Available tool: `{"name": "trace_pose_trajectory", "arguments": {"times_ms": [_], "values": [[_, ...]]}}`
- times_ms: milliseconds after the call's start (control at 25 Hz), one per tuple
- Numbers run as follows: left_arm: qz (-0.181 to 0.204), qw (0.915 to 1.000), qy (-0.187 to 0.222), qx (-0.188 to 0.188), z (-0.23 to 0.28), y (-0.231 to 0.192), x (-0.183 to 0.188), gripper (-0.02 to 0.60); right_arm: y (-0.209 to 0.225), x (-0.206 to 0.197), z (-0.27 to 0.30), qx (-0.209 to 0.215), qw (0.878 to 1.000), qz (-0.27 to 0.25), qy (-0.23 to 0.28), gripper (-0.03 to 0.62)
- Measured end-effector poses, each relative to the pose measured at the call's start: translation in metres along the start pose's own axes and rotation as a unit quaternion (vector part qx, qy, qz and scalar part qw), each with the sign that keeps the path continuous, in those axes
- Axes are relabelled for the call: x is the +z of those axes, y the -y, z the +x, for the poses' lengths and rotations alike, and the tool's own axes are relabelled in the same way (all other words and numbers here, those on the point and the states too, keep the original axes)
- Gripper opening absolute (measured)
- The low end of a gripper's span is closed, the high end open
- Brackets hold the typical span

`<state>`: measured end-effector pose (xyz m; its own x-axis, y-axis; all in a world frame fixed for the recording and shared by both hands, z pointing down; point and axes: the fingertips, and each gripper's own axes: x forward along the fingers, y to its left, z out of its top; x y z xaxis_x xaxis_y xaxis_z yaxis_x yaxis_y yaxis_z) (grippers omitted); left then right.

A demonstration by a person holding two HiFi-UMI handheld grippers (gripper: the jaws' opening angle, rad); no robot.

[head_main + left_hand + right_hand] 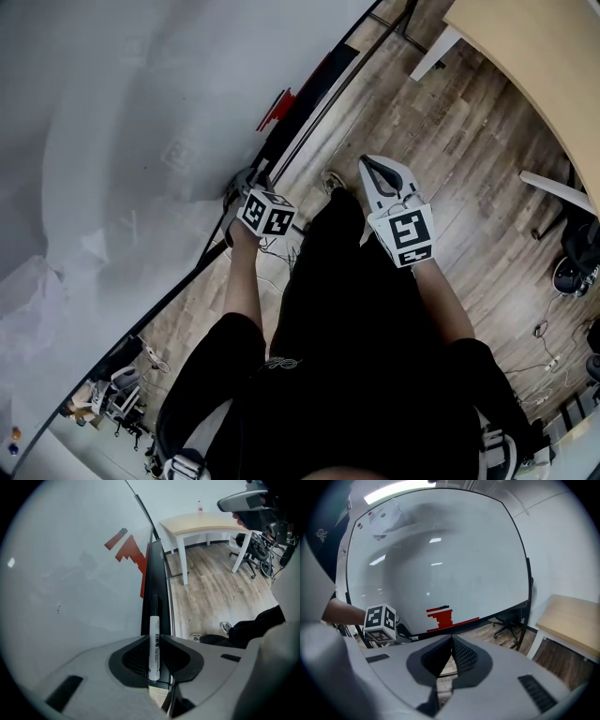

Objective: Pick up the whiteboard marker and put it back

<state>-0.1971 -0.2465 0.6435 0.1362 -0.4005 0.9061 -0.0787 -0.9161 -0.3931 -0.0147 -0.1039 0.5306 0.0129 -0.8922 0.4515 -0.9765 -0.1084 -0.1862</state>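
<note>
The whiteboard (112,112) fills the left of the head view, tilted steeply, its face bare but for a red stepped mark (275,108) near the lower edge. Below that edge runs the black tray (319,89).

The left gripper (242,183) points steeply down at the tray, the marker cube (267,214) on its back. In the left gripper view the marker (154,648) stands between the jaws, white barrel toward the camera, black cap pointing away along the tray (152,573). Both fingertips sit against the barrel, one on each side, so the jaws are narrow and holding it. The marker lies in line with the tray and over it; whether it rests on the tray or is just off it I cannot tell. The red mark (131,552) is on the board (70,573) just left of the tray.

The person wears black; one shoe (334,181) shows on the wood floor (450,141) between the two grippers.

The right gripper (367,167) is held out over the floor, apart from the board. In its own view the jaws (452,637) are together with nothing in them, and the left cube (380,623) shows at the left by the board's lower edge.

A pale wooden desk (525,66) stands at the far right.
</note>
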Motion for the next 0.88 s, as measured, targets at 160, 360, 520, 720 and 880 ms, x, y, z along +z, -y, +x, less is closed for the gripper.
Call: {"name": "trace_pose_trajectory", "arguments": {"times_ms": [160, 360, 520, 720, 880], "values": [[-0.002, 1.0, -0.004, 0.007, 0.002, -0.001, 0.0, 0.067, 0.001, -0.002, -0.002, -0.003, 1.0, 0.0, -0.002, 0.002], [0.008, 0.9997, -0.023, 0.004, 0.004, 0.0, 0.004, 0.067, 0.003, -0.004, -0.005, -0.007, 1.0, 0.002, -0.004, 0.002], [0.015, 0.9995, -0.029, 0.003, 0.005, 0.001, 0.007, 0.063, 0.003, -0.005, -0.008, -0.008, 1.0, 0.004, -0.004, 0.002], [0.029, 0.9994, -0.017, 0.012, 0.004, 0.001, 0.008, 0.063, 0.005, -0.004, -0.01, -0.007, 1.0, 0.002, -0.002, 0.002], [0.033, 0.9991, -0.002, 0.025, 0.002, -0.001, 0.007, 0.063, 0.005, -0.003, -0.014, -0.004, 1.0, -0.001, -0.002, 0.002]]}}
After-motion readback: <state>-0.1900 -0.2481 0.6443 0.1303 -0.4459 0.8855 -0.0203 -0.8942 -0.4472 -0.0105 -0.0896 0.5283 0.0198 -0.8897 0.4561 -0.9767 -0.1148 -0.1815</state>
